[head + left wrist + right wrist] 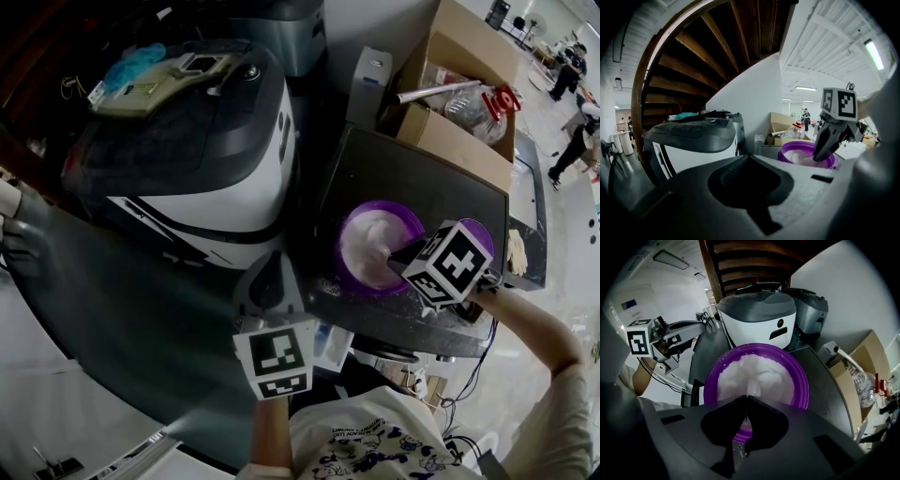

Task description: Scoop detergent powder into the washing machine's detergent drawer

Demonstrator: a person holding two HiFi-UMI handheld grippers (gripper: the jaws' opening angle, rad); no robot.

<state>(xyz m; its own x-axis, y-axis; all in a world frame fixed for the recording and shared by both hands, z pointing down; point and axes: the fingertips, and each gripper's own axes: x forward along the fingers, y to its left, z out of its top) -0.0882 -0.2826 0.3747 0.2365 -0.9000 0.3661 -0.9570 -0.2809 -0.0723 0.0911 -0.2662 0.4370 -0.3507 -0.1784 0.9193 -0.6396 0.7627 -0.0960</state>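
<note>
Right gripper view: right gripper (746,398) jaws pressed together on a thin clear scoop (753,389).
Scoop tip: sunk in white detergent powder (761,371) just ahead of the jaws.
Powder: heaped in a purple bowl (710,380) on the dark table (422,187).
Left gripper (749,158): jaws closed, nothing between them. The washing machine (689,154) is ahead-left and the bowl ahead-right.

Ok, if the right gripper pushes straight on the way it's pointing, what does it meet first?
The white powder heaped in the purple bowl. The right gripper is shut on a clear scoop whose tip seems already at the heap, though depth is hard to judge.
</note>
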